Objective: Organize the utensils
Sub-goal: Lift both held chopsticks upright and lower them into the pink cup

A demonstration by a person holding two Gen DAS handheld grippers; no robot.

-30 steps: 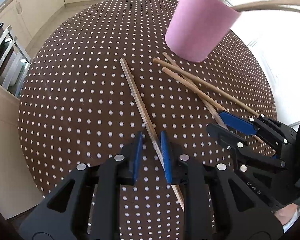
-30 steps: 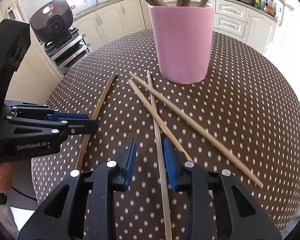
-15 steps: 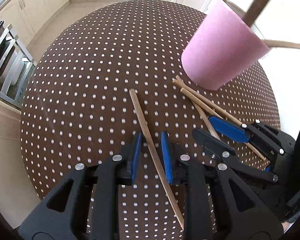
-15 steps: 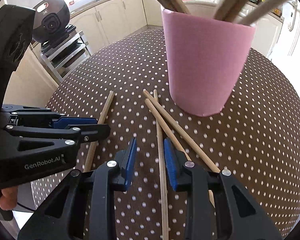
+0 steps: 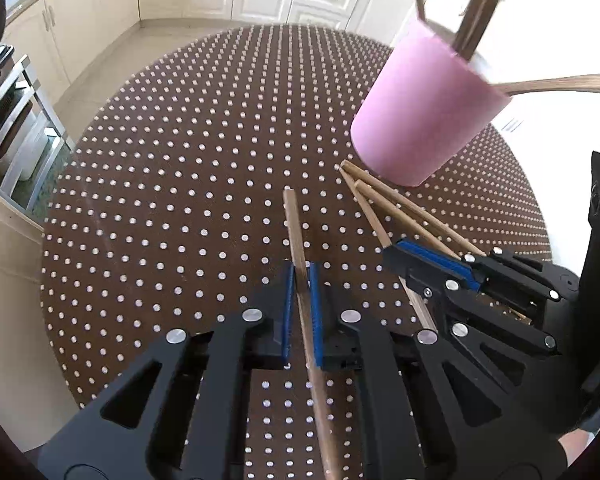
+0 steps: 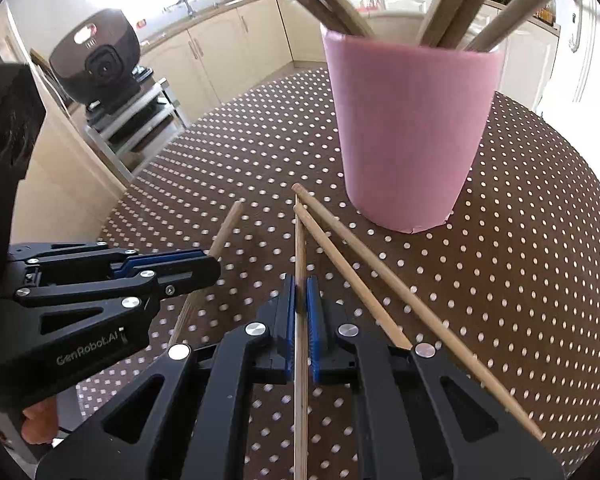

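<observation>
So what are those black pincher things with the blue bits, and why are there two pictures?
They are two grabbing tools, and a person holds one in each hand. Each tool has a small camera looking along its two fingers, so you get one picture per hand.

In the left hand's picture, the left tool has shut its blue pads on one wooden chopstick. The other tool shows at the right of that picture.

In the right hand's picture, the right tool has shut on a thinner chopstick. Two more chopsticks lie loose beside it.

All this is on a brown tablecloth with white dots. The pink cup already holds several sticks.
</observation>
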